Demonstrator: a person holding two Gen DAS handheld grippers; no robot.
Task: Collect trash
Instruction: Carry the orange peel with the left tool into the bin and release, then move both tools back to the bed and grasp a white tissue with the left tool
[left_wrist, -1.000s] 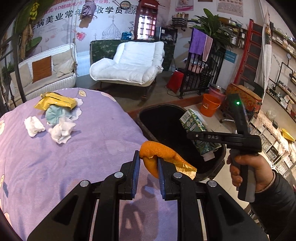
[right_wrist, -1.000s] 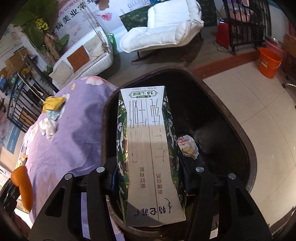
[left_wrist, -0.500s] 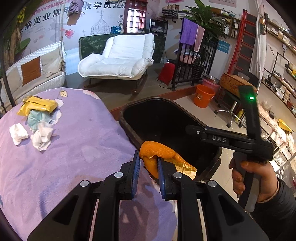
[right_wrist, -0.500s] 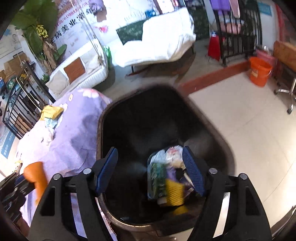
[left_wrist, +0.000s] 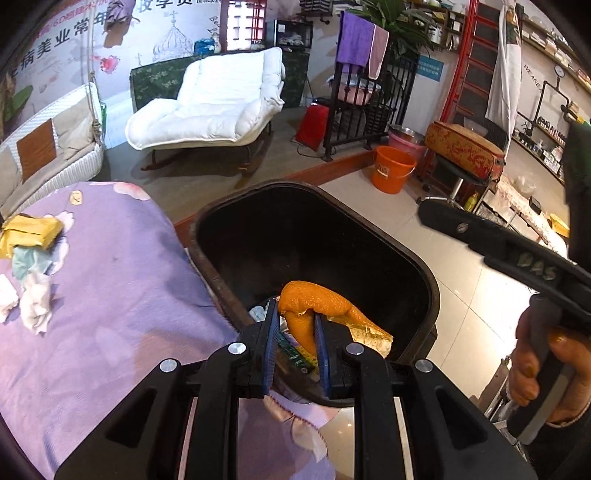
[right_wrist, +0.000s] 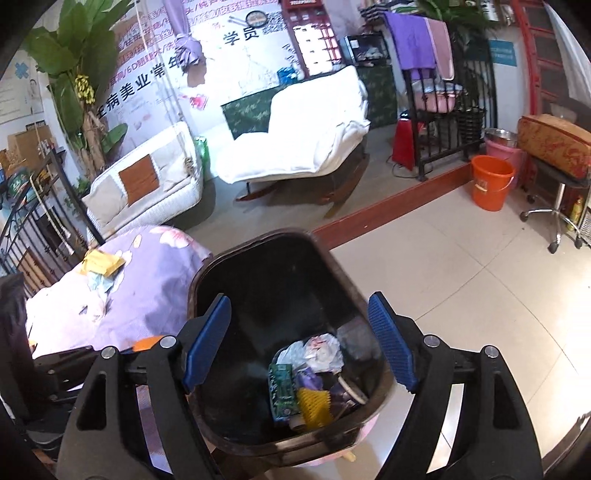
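Observation:
My left gripper (left_wrist: 295, 339) is shut on an orange peel (left_wrist: 314, 306) and holds it over the near rim of the black trash bin (left_wrist: 413, 258). My right gripper (right_wrist: 299, 343) is open and empty above the bin (right_wrist: 207, 280). The green milk carton (right_wrist: 282, 391) lies at the bin's bottom with crumpled paper (right_wrist: 317, 350) and a yellow piece (right_wrist: 314, 406). A yellow wrapper (left_wrist: 29, 230) and white tissues (left_wrist: 35, 299) lie on the purple tablecloth (left_wrist: 122, 280). The right gripper's body (left_wrist: 517, 254) shows at right in the left wrist view.
The bin stands against the table's right edge on a tiled floor (right_wrist: 461, 266). An orange bucket (left_wrist: 391, 173), a white lounge chair (left_wrist: 214, 107), a wicker sofa (right_wrist: 147, 184) and a black metal rack (left_wrist: 362, 107) stand farther back.
My right gripper opened and let go of the milk carton, which fell into the bin. My left gripper moved right with the orange peel, from over the table to over the bin's rim.

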